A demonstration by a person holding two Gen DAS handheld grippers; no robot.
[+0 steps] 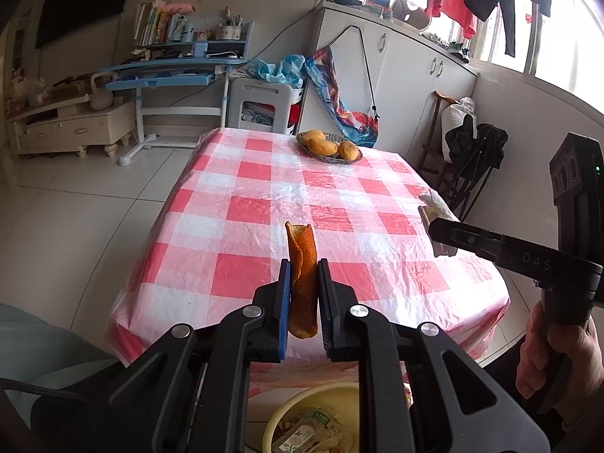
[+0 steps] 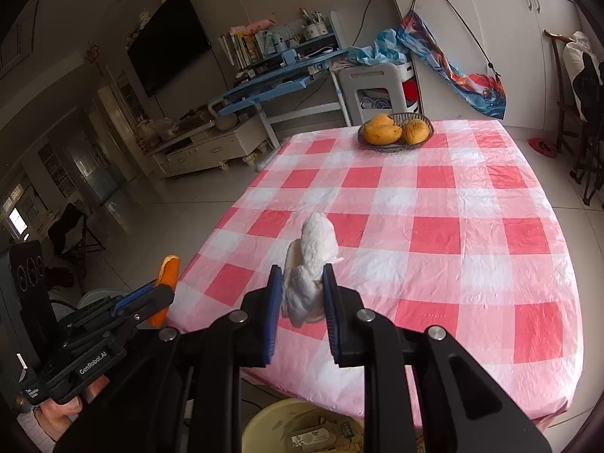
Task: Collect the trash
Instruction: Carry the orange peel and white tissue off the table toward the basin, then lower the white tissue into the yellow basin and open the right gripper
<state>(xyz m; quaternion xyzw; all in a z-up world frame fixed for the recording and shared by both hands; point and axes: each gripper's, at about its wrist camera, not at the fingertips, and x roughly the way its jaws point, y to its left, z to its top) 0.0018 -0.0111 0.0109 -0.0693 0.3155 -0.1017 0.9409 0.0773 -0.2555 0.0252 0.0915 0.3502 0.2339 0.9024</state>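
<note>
Tools (image 1: 304, 283) above checked tablecloth (image 1: 241, 209), tiled floor (image 1: 75, 204)

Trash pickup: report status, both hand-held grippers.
Left hand-held gripper shut on orange peel. Right hand-held gripper shut on crumpled tissue. Yellow bin below table edge, path clear.

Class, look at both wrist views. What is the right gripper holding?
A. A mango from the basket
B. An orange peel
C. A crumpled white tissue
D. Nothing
C: the right gripper is shut on the crumpled white tissue; the left gripper holds the orange peel.
</note>
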